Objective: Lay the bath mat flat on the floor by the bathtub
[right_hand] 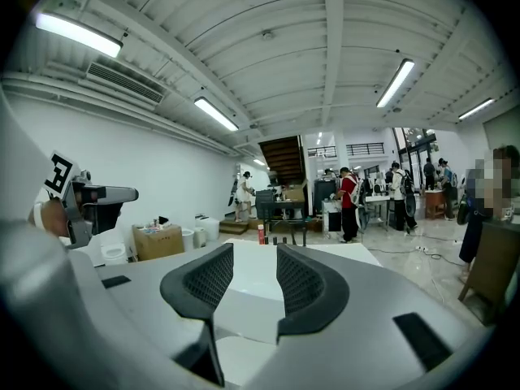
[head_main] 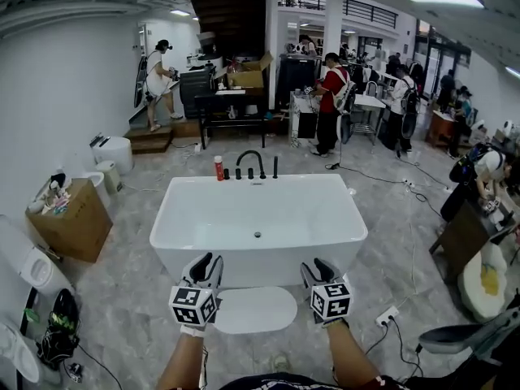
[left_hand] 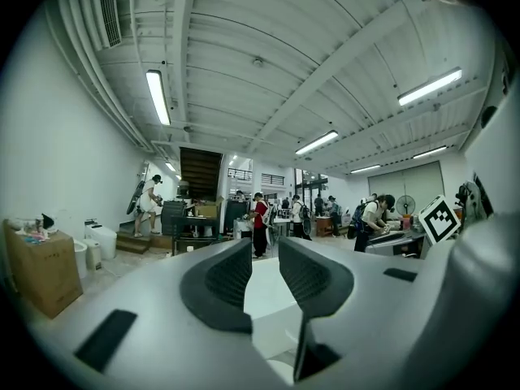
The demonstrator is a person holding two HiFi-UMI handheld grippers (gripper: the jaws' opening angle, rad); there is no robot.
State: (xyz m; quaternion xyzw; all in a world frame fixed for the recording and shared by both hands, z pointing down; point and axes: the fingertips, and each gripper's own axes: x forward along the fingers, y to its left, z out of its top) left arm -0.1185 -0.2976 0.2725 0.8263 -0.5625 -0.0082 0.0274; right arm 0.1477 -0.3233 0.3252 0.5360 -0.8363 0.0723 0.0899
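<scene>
A white oval bath mat [head_main: 253,309] lies flat on the grey marbled floor [head_main: 130,299]. It sits just beside the white rectangular bathtub [head_main: 260,265].

Pale grey shells on left claw [head_main: 207,266] and right claw [head_main: 322,270]; black curved jaws, ribbed black pads [left_hand: 227,276]. White cube [head_main: 193,305] with black square markers atop each. Dark top [head_main: 268,380] at chest.

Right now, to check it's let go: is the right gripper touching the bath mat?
Apart. Head view: floor shows between bath mat and right gripper; its own view shows open, empty jaws.
</scene>
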